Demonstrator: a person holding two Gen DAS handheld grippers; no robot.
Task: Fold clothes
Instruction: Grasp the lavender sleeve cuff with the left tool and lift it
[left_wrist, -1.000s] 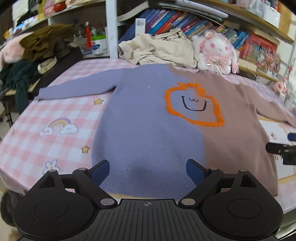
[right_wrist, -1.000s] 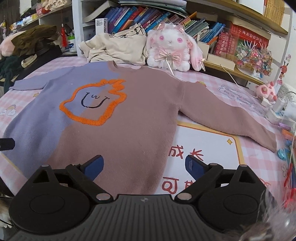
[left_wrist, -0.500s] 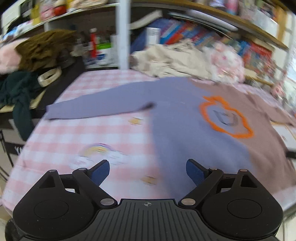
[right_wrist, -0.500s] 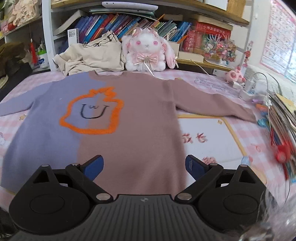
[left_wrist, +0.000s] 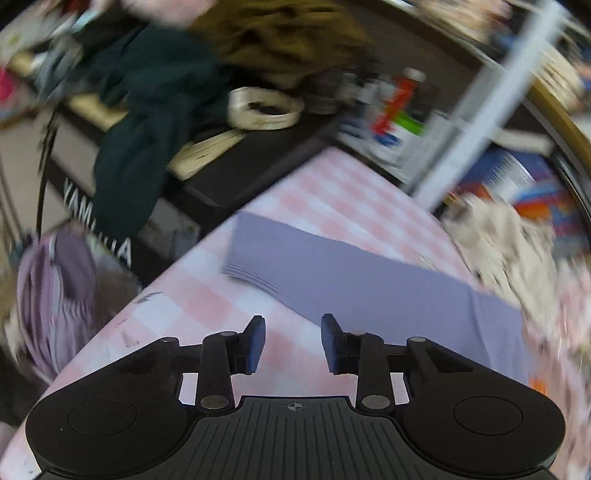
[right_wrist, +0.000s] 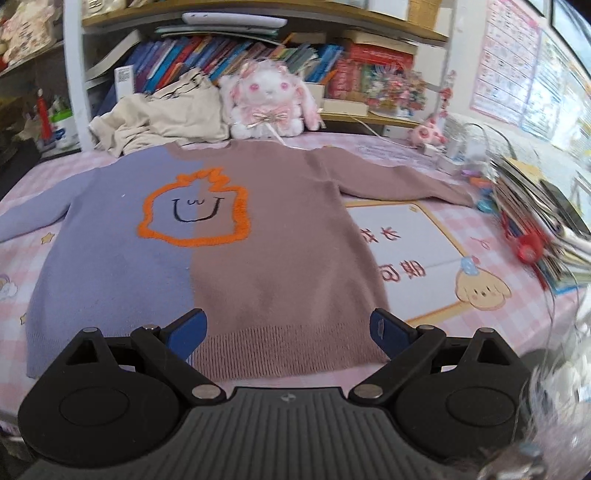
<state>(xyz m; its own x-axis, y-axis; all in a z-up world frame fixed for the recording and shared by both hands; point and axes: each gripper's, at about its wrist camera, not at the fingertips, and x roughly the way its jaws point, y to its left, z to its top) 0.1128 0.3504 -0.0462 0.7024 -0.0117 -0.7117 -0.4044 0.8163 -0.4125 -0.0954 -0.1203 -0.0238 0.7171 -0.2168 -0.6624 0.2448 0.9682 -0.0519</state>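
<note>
A sweater (right_wrist: 229, 258), half lilac and half dusty pink with an orange outlined smiling face, lies flat and face up on the pink checked table (right_wrist: 424, 236), both sleeves spread out. In the blurred left wrist view its lilac sleeve (left_wrist: 351, 280) runs across the checks, the cuff toward the table's left edge. My left gripper (left_wrist: 292, 341) hovers just short of that sleeve, its blue pads partly closed with a gap and nothing between them. My right gripper (right_wrist: 286, 328) stands wide open over the hem, touching nothing.
A cream garment (right_wrist: 162, 118) and a white plush rabbit (right_wrist: 269, 99) sit behind the collar below bookshelves. Left of the table, a black keyboard (left_wrist: 236, 158) carries dark green and brown clothes. A pile of books (right_wrist: 539, 221) and small items crowd the right side.
My left gripper has swung left from the sweater's hem to the lilac sleeve and narrowed its fingers. My right gripper has shifted slightly and stays open.
</note>
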